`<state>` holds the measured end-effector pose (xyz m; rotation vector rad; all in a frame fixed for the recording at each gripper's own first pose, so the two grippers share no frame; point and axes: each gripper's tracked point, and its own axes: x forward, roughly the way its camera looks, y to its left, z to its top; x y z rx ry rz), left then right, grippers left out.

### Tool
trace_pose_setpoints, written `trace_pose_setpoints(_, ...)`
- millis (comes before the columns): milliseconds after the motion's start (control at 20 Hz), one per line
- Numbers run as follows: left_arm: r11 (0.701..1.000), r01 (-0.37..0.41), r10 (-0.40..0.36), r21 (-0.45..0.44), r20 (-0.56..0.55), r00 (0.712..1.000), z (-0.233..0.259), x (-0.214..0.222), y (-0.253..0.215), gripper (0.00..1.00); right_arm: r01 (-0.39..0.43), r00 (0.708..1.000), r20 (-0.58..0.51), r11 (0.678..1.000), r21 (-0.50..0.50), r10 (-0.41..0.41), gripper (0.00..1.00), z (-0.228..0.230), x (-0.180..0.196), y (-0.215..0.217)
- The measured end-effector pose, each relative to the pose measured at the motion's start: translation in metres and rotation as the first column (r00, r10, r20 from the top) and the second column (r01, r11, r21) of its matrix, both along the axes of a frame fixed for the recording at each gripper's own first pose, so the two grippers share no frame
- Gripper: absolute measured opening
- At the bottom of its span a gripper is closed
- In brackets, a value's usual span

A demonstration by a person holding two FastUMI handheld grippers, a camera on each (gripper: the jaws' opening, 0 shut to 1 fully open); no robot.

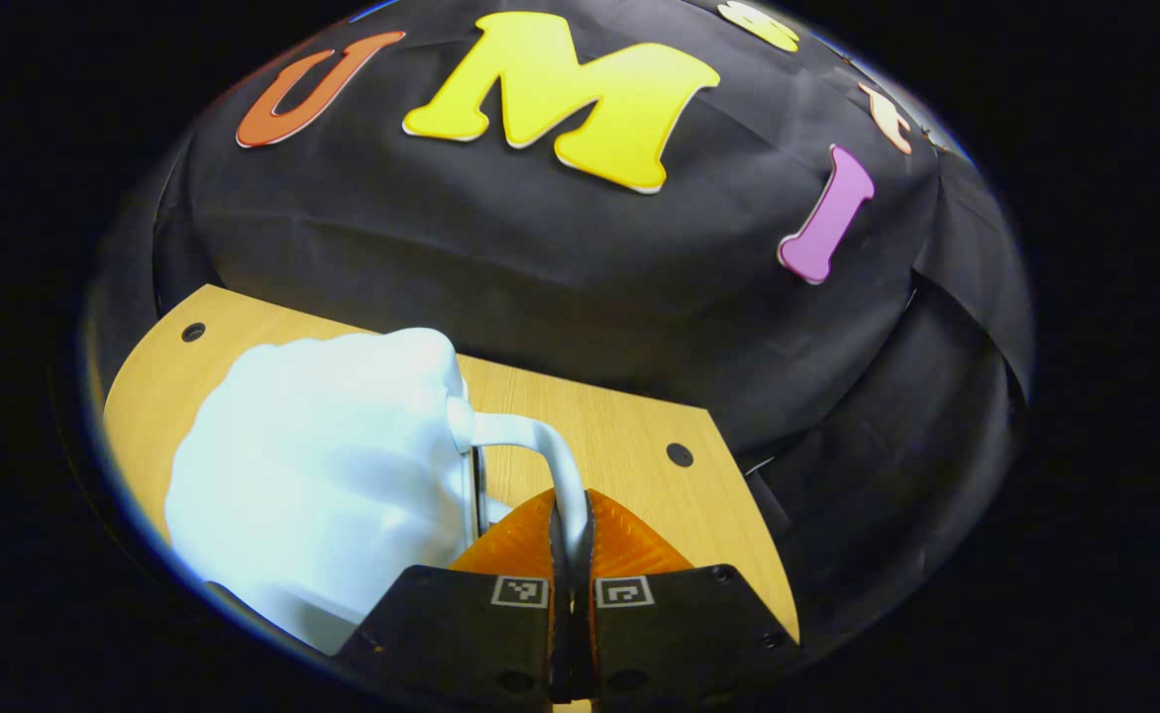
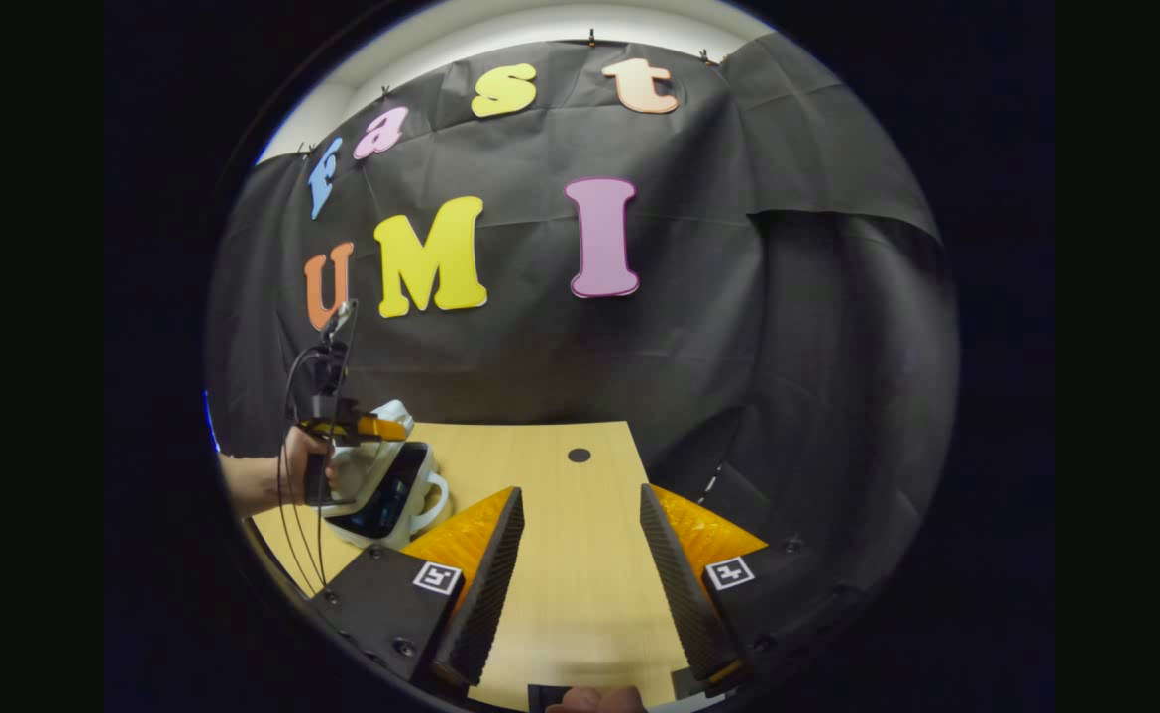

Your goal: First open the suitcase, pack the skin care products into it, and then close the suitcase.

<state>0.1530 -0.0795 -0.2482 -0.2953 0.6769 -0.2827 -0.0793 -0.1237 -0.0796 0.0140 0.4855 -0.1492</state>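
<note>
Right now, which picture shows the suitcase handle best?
The left gripper view: the handle is close up, pinched between the left gripper fingers, beside the white suitcase. In the right gripper view the suitcase is small and far off; a handle loop shows on its side.

The suitcase (image 1: 322,475) glares so white in the left gripper view that its surface detail is lost, and its lower part runs off the picture at seven o'clock. Its handle (image 1: 540,446) vanishes between the left gripper's (image 1: 572,535) fingers. In the right gripper view, the person's hand (image 2: 294,463) and the gripper it holds cover part of the suitcase, and the dark opening's contents are too small to tell.
</note>
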Motion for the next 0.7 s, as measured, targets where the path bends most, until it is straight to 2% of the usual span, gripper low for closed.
trace_pose_setpoints(300, 0.993, 0.012, -0.007, 0.114, -0.048, 0.999, -0.054, -0.004, -0.025, 0.04, 0.036, 0.998, -0.041, 0.999, -0.013, -0.037, 0.71, -0.009, -0.002, -0.017)
trace_pose_setpoints(400, 0.982, 0.012, -0.007, 0.187, -0.027, 1.000, -0.063, -0.004, -0.028, 0.00, 0.033, 0.998, -0.048, 0.999, -0.006, -0.033, 0.72, -0.012, 0.002, -0.017)
trace_pose_setpoints(450, 0.974, 0.004, 0.002, 0.226, -0.029, 1.000, -0.069, -0.005, -0.029, 0.04, 0.031, 0.998, -0.053, 1.000, -0.002, -0.031, 0.72, -0.014, 0.003, -0.017)
trace_pose_setpoints(700, 0.940, -0.050, 0.052, 0.337, 0.005, 0.999, -0.083, -0.004, -0.031, 0.06, 0.019, 0.998, -0.066, 1.000, 0.005, -0.019, 0.72, -0.019, 0.006, -0.016)
